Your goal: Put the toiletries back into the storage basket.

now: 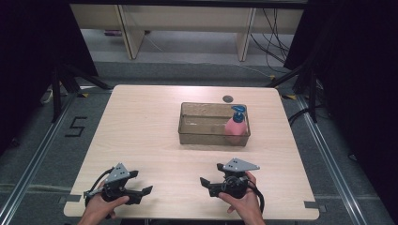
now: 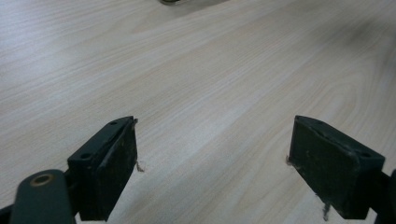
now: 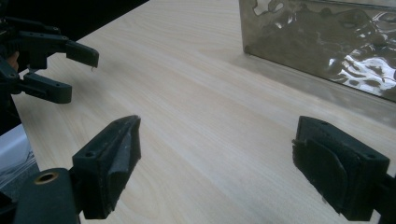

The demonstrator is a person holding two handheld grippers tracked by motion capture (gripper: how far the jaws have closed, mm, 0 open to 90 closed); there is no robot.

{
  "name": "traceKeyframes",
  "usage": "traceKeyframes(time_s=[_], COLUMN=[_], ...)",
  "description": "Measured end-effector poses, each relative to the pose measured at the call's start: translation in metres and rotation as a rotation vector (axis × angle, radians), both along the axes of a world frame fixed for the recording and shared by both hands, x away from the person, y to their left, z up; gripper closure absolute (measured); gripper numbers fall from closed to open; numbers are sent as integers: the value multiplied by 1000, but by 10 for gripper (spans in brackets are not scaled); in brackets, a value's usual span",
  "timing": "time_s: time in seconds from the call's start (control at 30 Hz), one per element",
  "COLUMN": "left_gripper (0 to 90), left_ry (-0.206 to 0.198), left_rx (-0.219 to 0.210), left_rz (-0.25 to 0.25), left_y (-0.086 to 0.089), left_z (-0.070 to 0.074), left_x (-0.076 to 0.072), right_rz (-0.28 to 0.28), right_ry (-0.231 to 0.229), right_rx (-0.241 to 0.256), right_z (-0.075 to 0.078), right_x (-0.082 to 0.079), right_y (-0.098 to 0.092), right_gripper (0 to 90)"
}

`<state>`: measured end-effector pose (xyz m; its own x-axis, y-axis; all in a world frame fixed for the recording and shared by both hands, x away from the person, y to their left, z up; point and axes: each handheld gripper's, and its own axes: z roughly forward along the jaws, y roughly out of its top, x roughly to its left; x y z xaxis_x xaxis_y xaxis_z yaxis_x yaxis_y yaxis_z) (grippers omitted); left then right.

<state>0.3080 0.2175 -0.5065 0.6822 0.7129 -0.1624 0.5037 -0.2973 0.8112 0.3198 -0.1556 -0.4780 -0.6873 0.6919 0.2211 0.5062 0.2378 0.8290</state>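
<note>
Both grippers — left gripper [image 1: 142, 181] and right gripper [image 1: 211, 173] — gape wide, holding nothing, above the table [image 1: 141, 131].

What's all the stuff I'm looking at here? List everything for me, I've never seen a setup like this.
Table: one, light wood, centre of the room.
Bin: one, clear brownish plastic, right of the table's middle.
Pump bottle: one, pink with a blue pump top, upright in the bin's right end.
Small disc: one, dark, on the table behind the bin; too small to identify.
Desk legs: pale wood, on the floor beyond the table.
Cables: several, dark, on the floor at the back right.
Number 5: one, black, marked on the floor left of the table.
Left claw: one, black, open, near table edge.
Right claw: one, black, open, near table edge.
Hands: two, each holding a claw.
</note>
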Motion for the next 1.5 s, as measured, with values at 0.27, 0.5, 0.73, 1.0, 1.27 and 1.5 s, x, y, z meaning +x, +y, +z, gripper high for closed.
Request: traceKeyframes(time_s=[0.27, 0.5, 0.73, 1.0, 1.27, 1.5], left_gripper=[148, 147, 148, 147, 148, 147], left_ry=[3, -2, -4, 3, 5, 9], left_rx=[4, -1, -2, 4, -1, -2], left_rz=[-4, 1, 2, 0, 4, 6], left_y=[0, 0, 0, 0, 0, 0], left_z=[0, 0, 0, 0, 0, 0], left_x=[0, 0, 0, 0, 0, 0], right_rz=[-4, 11, 4, -6, -27, -51], right_ry=[24, 9, 19, 10, 22, 21], right_rx=[-3, -16, -6, -25, -28, -25], right_z=[-3, -6, -8, -11, -11, -13], right_x=[-7, -10, -15, -20, -27, -31], right_y=[-2, -5, -8, -14, -21, -26], right_gripper=[159, 158, 158, 158, 158, 158])
